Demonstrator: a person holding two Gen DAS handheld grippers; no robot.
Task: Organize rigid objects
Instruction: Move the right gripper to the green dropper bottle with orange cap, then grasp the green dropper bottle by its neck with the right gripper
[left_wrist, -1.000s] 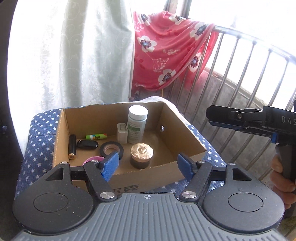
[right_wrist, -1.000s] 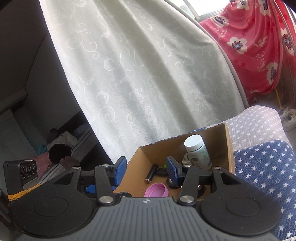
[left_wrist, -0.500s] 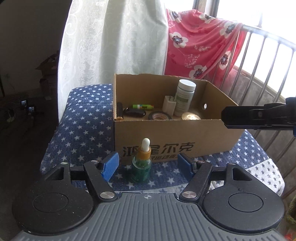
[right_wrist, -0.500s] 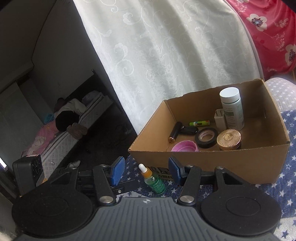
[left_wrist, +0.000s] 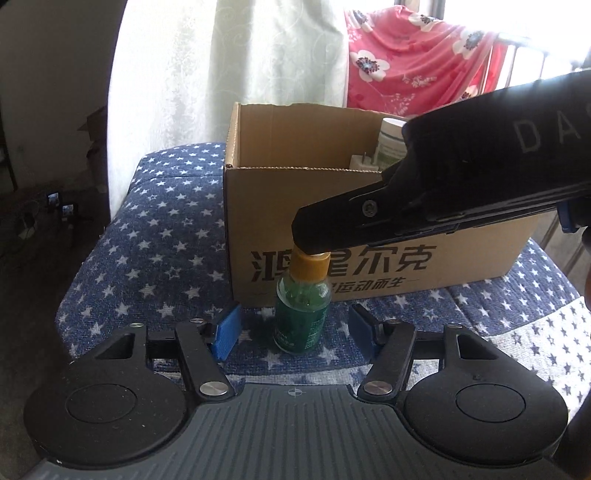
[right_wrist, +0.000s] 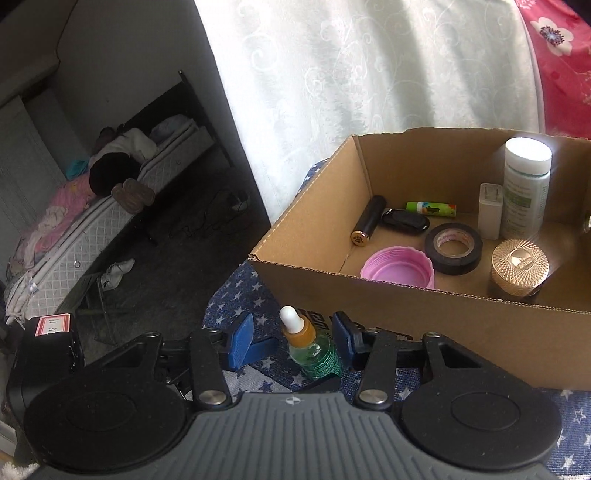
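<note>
A star-printed blue cloth (left_wrist: 155, 236) is spread over the surface, with a pale curtain (right_wrist: 351, 74) and a red flowered fabric (left_wrist: 417, 70) hung behind it.

The left gripper (left_wrist: 293, 334) is held low at the cloth with its jaws spread wide, nothing clasped; the green dropper bottle (left_wrist: 303, 314) stands upright between its blue pads (left_wrist: 226, 334), touched by neither. The right gripper (right_wrist: 290, 338) is likewise held apart, and the same bottle (right_wrist: 314, 350) is seen between its fingers, closer to the right one; contact cannot be told. In the left view the right gripper's body is seen over the bottle's amber collar. The bottle is judged to be the thing about to be grasped, being the only loose item outside the box.

Just beyond the bottle the cardboard box (right_wrist: 314, 266) is set, open-topped so that items can be lowered in. Inside it lie a pink lid (right_wrist: 397, 267), a roll of black tape (right_wrist: 453, 249), a gold-capped jar (right_wrist: 519, 271), a white-capped bottle (right_wrist: 526, 184), a white plug (right_wrist: 490, 210), a black key fob (right_wrist: 404, 220), a dark tube (right_wrist: 369, 221) and a green stick (right_wrist: 430, 208).
</note>
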